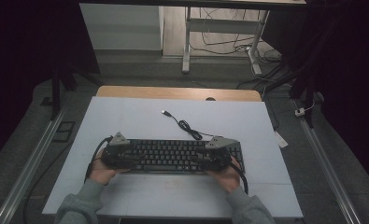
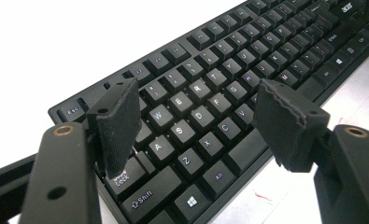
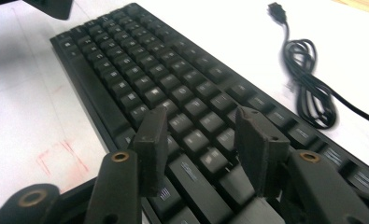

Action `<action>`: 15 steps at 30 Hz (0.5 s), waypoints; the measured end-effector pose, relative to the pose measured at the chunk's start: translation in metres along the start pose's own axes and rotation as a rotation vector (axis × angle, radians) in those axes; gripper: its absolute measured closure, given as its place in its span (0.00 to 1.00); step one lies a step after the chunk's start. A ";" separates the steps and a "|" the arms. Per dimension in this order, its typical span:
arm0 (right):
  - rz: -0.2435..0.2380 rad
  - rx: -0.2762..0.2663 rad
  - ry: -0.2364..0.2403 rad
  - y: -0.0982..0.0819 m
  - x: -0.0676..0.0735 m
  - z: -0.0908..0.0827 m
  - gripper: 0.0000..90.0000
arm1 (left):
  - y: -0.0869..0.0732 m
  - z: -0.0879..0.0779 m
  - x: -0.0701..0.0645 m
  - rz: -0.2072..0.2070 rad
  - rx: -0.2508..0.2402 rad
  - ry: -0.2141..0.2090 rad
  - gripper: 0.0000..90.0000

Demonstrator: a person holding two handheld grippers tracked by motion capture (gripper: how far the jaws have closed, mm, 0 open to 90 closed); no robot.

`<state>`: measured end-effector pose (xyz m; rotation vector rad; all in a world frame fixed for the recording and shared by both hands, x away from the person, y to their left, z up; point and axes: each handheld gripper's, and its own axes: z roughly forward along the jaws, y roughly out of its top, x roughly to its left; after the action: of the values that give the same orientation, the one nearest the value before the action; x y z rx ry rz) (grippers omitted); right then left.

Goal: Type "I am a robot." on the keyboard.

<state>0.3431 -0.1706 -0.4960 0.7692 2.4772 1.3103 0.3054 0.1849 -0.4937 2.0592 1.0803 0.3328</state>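
A black keyboard (image 1: 173, 156) (image 2: 229, 60) (image 3: 140, 60) lies flat on the white tabletop (image 1: 126, 116), near the front edge. My left gripper (image 1: 138, 157) (image 2: 198, 105) hovers over its left end above the letter keys, jaws wide apart and pressing on nothing. My right gripper (image 1: 198, 158) (image 3: 203, 123) hangs over the keyboard's right part, open, with only keys beneath the gap. The keyboard's black cable (image 1: 187, 126) (image 3: 308, 88) lies coiled behind it and ends in a loose USB plug (image 1: 165, 112) (image 3: 275, 8).
A wooden table edge (image 1: 173, 92) shows behind the white top. Desk legs and loose floor cables (image 1: 229, 42) stand farther back. Metal rails (image 1: 331, 172) run along both sides of the table.
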 end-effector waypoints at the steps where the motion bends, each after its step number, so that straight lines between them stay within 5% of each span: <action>1: 0.000 0.003 -0.004 -0.001 -0.002 -0.002 0.60 | 0.000 0.000 0.000 -0.002 -0.001 0.001 0.35; 15: 0.015 0.005 -0.038 -0.011 -0.014 -0.015 0.58 | 0.000 -0.002 0.002 -0.007 -0.017 0.013 0.35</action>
<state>0.3448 -0.1934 -0.4970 0.8075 2.4503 1.2832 0.3055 0.1870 -0.4927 2.0405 1.0888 0.3511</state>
